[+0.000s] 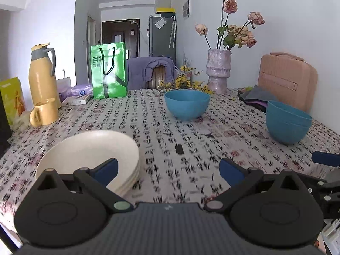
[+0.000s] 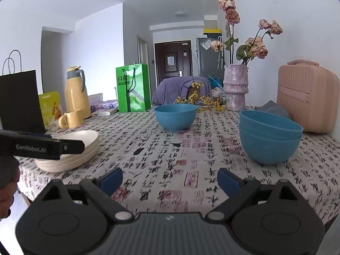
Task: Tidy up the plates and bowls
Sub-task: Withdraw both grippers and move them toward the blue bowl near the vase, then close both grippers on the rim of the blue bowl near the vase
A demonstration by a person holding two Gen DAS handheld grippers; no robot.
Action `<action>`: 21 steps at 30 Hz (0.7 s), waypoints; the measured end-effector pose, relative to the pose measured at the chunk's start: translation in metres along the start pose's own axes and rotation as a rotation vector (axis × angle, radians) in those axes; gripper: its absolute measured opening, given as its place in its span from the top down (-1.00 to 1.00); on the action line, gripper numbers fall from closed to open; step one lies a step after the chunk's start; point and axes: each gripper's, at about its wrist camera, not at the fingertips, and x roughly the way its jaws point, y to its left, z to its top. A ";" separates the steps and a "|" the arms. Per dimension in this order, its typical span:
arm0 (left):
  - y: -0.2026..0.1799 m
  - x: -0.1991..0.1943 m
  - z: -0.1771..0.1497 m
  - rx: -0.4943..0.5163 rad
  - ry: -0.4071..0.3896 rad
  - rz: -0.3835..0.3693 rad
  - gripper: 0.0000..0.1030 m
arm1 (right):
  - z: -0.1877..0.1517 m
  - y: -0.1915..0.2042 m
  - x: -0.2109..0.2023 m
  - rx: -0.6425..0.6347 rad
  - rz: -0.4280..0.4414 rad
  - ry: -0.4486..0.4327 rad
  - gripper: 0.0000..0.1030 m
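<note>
Plates (image 1: 91, 148) and bowls (image 2: 269, 138) sit on patterned tablecloth (image 1: 170, 131); both tools spread apart.

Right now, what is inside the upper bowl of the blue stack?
The blue stack shows only bare inner wall near the far rim. Its bottom is hidden by the near rim, so I cannot tell.

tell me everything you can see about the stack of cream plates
The stack of cream plates is several shallow, matte, cream-coloured plates nested evenly, rims up; the exact count is hard to tell. It sits flat on the patterned tablecloth near the table's left edge, in front of the yellow mug. The plates look empty and clean. The open left gripper is close beside the stack, but nothing grips it.
</note>
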 end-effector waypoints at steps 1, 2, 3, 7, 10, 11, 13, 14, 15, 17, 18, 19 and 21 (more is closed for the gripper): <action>0.000 0.005 0.002 0.001 0.004 -0.001 -1.00 | 0.002 -0.002 0.004 0.003 -0.005 0.000 -0.86; 0.000 0.010 0.005 0.002 0.011 -0.002 -1.00 | 0.005 -0.004 0.008 0.005 -0.010 0.003 -0.86; 0.000 0.014 0.007 0.002 0.017 -0.002 -1.00 | 0.008 -0.006 0.013 0.009 -0.020 0.010 -0.86; 0.000 0.032 0.019 0.008 0.035 -0.015 -1.00 | 0.022 -0.013 0.032 0.031 -0.039 0.027 -0.86; 0.002 0.047 0.033 0.016 0.044 -0.023 -1.00 | 0.036 -0.018 0.050 0.039 -0.052 0.035 -0.86; 0.002 0.052 0.038 0.016 0.047 -0.030 -1.00 | 0.041 -0.019 0.056 0.041 -0.057 0.037 -0.86; 0.005 0.063 0.048 0.015 0.056 -0.053 -1.00 | 0.053 -0.021 0.069 0.049 -0.061 0.037 -0.86; 0.007 0.069 0.053 0.014 0.062 -0.062 -1.00 | 0.059 -0.023 0.076 0.053 -0.062 0.036 -0.86; 0.008 0.077 0.058 0.012 0.069 -0.066 -1.00 | 0.065 -0.024 0.083 0.056 -0.060 0.034 -0.86; 0.011 0.093 0.067 0.010 0.089 -0.050 -1.00 | 0.077 -0.026 0.097 0.053 -0.068 0.033 -0.86; 0.013 0.102 0.072 0.007 0.096 -0.055 -1.00 | 0.083 -0.027 0.105 0.047 -0.074 0.031 -0.86; 0.016 0.110 0.078 0.000 0.106 -0.063 -1.00 | 0.089 -0.028 0.113 0.046 -0.083 0.030 -0.86; 0.020 0.124 0.088 -0.014 0.122 -0.087 -1.00 | 0.101 -0.031 0.130 0.052 -0.090 0.038 -0.86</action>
